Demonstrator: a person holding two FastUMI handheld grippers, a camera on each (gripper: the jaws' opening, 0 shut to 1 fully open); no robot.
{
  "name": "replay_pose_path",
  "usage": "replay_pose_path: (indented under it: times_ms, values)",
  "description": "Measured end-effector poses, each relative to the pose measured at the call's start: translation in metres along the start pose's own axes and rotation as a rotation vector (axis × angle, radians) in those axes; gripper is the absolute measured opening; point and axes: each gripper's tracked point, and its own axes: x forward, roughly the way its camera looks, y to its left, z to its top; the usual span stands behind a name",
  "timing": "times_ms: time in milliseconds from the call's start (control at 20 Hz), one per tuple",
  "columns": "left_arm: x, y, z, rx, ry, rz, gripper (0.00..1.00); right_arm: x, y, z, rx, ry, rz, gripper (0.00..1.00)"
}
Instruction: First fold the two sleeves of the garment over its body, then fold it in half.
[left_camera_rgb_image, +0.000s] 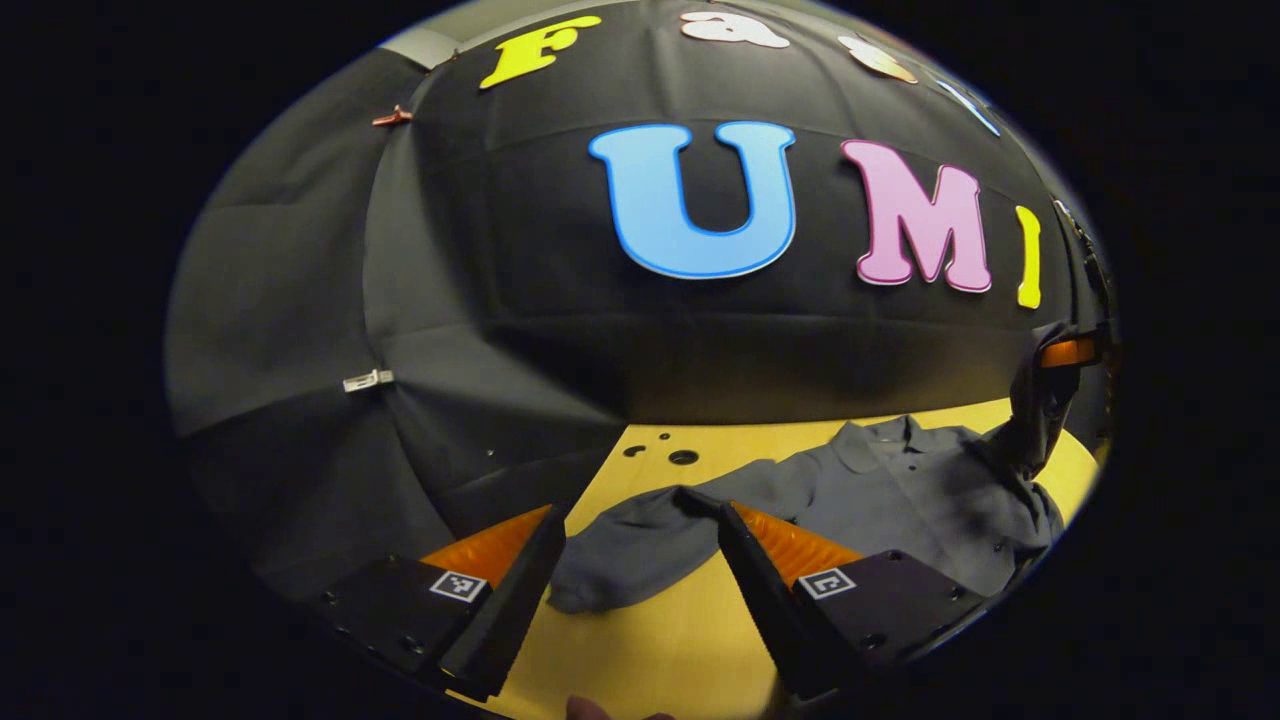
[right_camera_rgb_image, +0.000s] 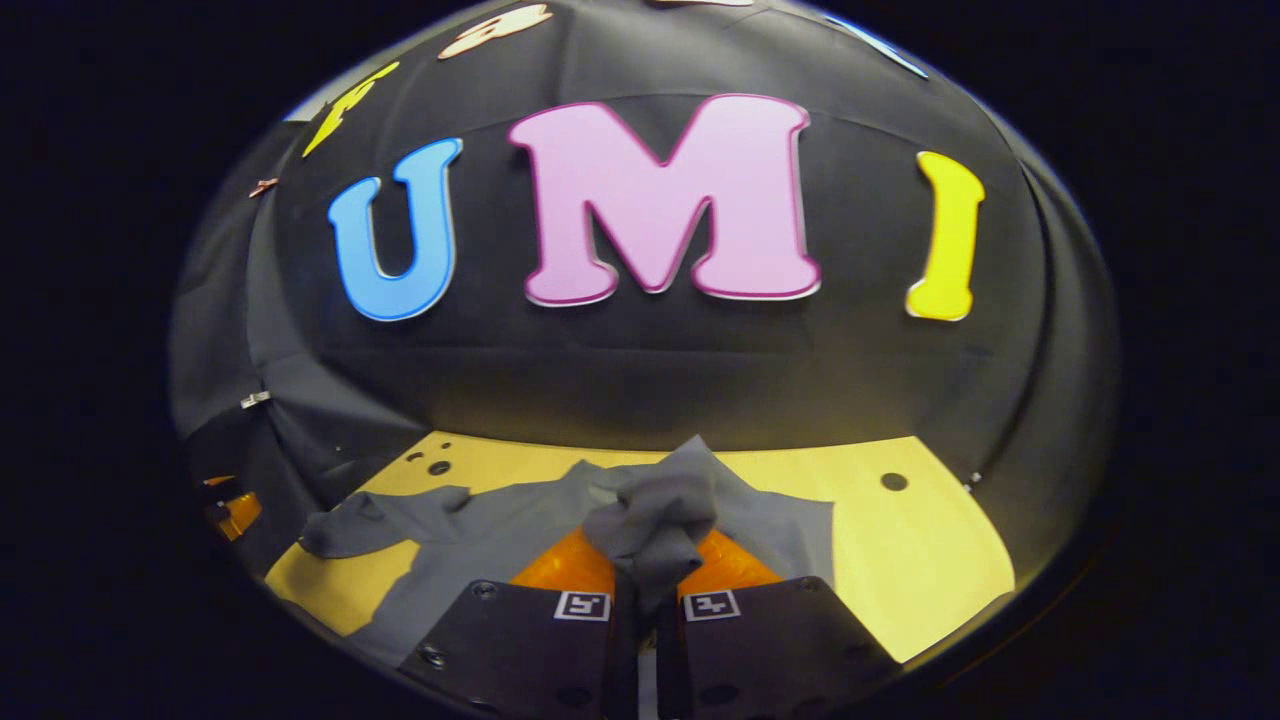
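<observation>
A grey collared shirt (left_camera_rgb_image: 900, 480) lies spread on the yellow table (left_camera_rgb_image: 650, 640). One sleeve (left_camera_rgb_image: 640, 550) stretches flat toward me, its cuff lying between the fingers of my left gripper (left_camera_rgb_image: 640, 515), which stands open just above it. Farther off at the right edge of the left gripper view, the other gripper (left_camera_rgb_image: 1045, 400) holds the shirt's far side lifted. In the right gripper view, my right gripper (right_camera_rgb_image: 648, 580) is shut on the other sleeve (right_camera_rgb_image: 655, 515), bunched and raised above the shirt body (right_camera_rgb_image: 500, 540). The flat sleeve (right_camera_rgb_image: 385, 525) shows at the left.
The table (right_camera_rgb_image: 920, 570) has small round holes (left_camera_rgb_image: 683, 457) near its back edge, and one hole (right_camera_rgb_image: 893, 481) at the right. The black booth wall rises close behind and at the left. Bare tabletop lies right of the shirt in the right gripper view.
</observation>
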Motion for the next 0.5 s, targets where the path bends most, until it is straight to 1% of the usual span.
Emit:
replay_pose_path:
  times_ms: [250,400,500]
  values:
    - [0.028,0.039,-0.039,-0.039,0.051,0.021,0.97,0.024,0.072,-0.058,0.032,0.066,0.141,0.12]
    - [0.046,0.053,-0.057,-0.062,0.082,0.038,0.98,0.037,0.101,-0.092,0.042,0.108,0.239,0.12]
    - [0.058,0.056,-0.066,-0.067,0.098,0.042,0.98,0.048,0.111,-0.111,0.06,0.146,0.279,0.12]
